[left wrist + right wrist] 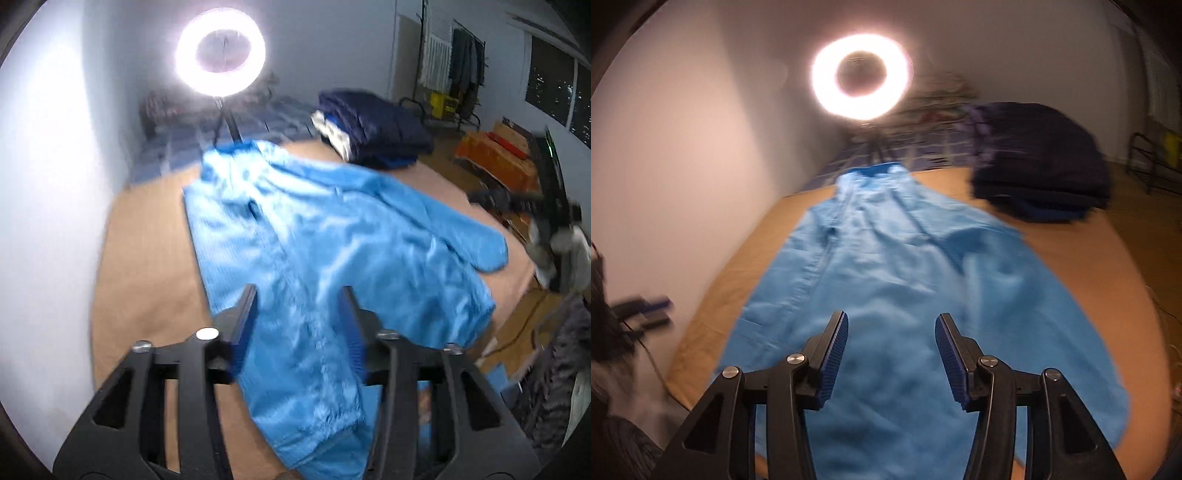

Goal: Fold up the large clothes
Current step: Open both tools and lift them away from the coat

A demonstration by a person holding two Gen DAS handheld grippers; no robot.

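A large light-blue garment [314, 236] lies spread lengthwise on a tan bed surface [147, 240], one sleeve stretched out to the right [476, 240]. It also fills the middle of the right wrist view [886, 266]. My left gripper [300, 291] is open and empty above the garment's near end. My right gripper [892, 319] is open and empty above the garment's near part. Both views are blurred.
A stack of folded dark-blue clothes [373, 125] sits at the bed's far right, also in the right wrist view [1041, 177]. A lit ring light [221, 51] stands at the far end. A white wall [48, 184] runs along the left. Floor clutter lies right [495, 155].
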